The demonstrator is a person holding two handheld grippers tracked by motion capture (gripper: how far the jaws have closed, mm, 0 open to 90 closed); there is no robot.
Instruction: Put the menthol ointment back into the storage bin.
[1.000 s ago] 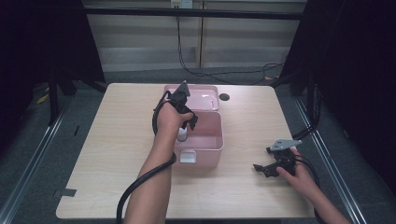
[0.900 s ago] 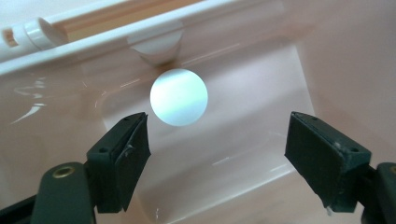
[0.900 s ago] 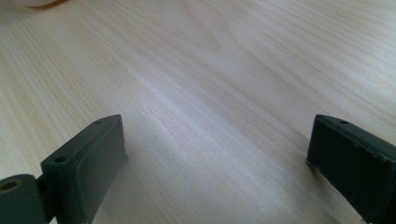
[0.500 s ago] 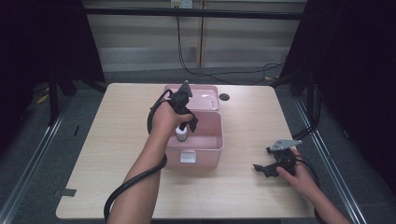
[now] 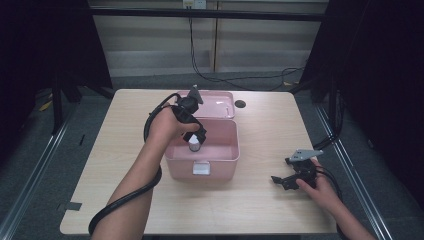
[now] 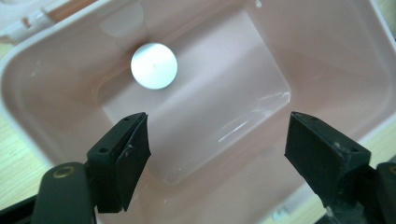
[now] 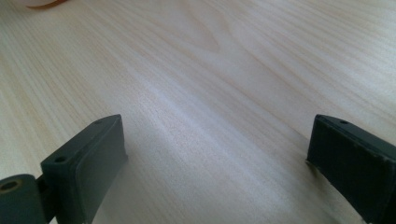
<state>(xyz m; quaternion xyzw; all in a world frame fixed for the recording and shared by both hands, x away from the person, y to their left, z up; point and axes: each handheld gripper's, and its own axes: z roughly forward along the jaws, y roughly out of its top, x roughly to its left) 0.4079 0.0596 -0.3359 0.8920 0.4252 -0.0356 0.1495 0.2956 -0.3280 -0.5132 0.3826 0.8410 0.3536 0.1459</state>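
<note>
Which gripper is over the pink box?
The left gripper, jaws open above the pink box and its white-capped bottle. The right gripper sits on bare table.

table [image 5: 125, 150]: light wood | on it: open pink box [image 5: 220, 160]

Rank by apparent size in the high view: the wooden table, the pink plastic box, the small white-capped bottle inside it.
1. Light wooden table, largest.
2. Pink plastic box with open lid.
3. Small white-capped bottle, smallest, standing in the box.

Glossy plastic on matt wood

The pink rectangular plastic box [image 6: 261, 60] looks smooth and shiny; the pale wood-grain counter [image 7: 224, 74] is matt, fine-lined.
</note>
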